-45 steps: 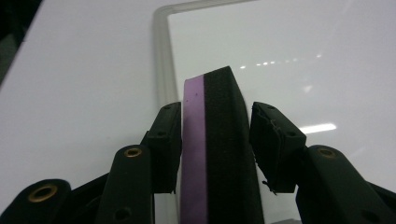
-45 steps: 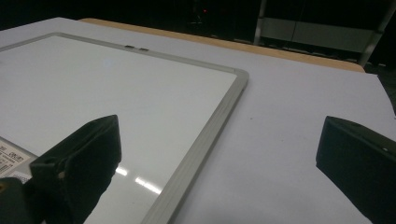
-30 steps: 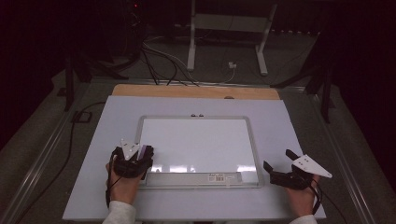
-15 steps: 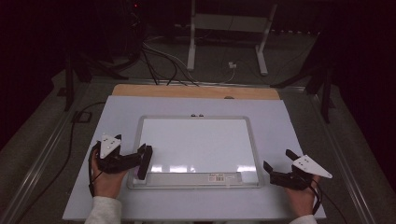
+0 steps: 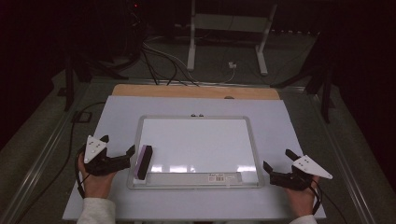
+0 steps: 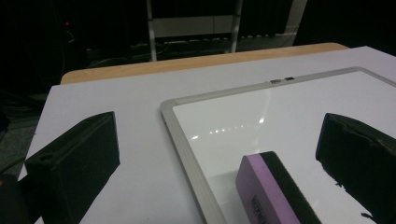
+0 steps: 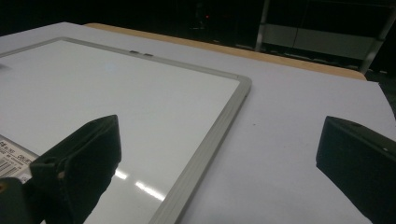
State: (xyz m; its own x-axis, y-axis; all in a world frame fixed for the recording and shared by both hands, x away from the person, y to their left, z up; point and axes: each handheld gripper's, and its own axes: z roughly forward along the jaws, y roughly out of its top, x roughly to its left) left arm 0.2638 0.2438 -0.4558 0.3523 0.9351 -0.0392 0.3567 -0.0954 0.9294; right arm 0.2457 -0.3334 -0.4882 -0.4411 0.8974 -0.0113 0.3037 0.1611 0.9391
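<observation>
2 matte black jaws of the left gripper [image 5: 122,157] have just been opening, released around a purple foam eraser [image 5: 142,162] with a dark felt face, lying on the glossy, metal-framed whiteboard [image 5: 196,119]; right gripper [image 5: 275,165] gapes empty.

So the eraser [image 5: 143,162] is a purple block with a black felt side. It's lying on the whiteboard's [image 5: 201,140] near-left corner, along the left frame.
</observation>
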